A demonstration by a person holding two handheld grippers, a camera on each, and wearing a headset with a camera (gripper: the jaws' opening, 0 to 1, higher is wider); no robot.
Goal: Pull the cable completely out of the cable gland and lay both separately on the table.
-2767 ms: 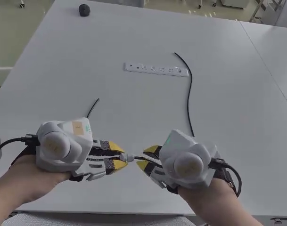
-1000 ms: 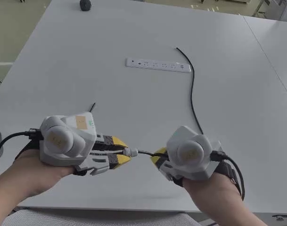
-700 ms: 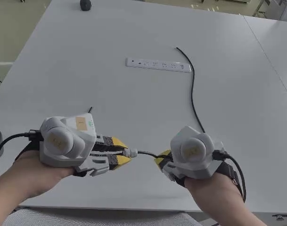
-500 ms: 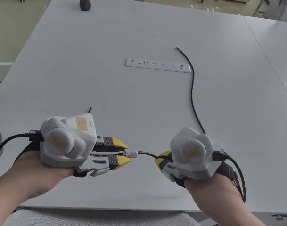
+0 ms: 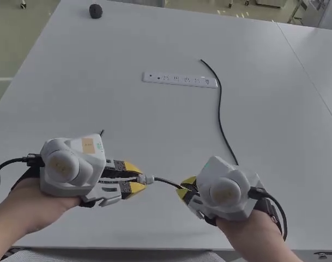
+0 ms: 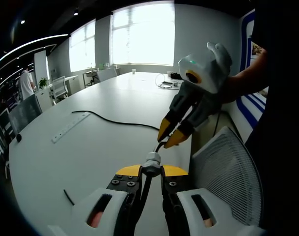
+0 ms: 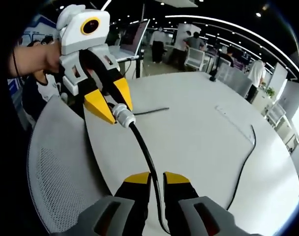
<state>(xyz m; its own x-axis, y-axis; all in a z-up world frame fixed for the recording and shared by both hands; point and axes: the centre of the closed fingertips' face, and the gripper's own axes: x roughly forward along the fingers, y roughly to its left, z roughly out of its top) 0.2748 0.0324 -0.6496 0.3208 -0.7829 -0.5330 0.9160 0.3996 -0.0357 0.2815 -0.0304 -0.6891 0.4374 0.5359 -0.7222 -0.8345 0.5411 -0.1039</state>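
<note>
Head view: I hold both grippers low over the near edge of the white tabletop (image 5: 155,43). My left gripper (image 5: 134,182) has its yellow-tipped jaws closed on the pale cable gland (image 5: 143,179). The black cable (image 5: 167,182) leaves the gland's tip and crosses a short gap to my right gripper (image 5: 186,189), whose jaws are pinched tight around it. Past the right gripper the cable trails across the tabletop in a long curve, its far end lying just beside a white power strip (image 5: 180,80). In the left gripper view the cable also runs back between that gripper's jaws, so it is not yet out of the gland. A short black end shows on the tabletop behind the left gripper. A small dark round object (image 5: 96,10) sits at the far corner, well apart. A grey mesh chair back (image 6: 228,167) stands at the near edge.
</note>
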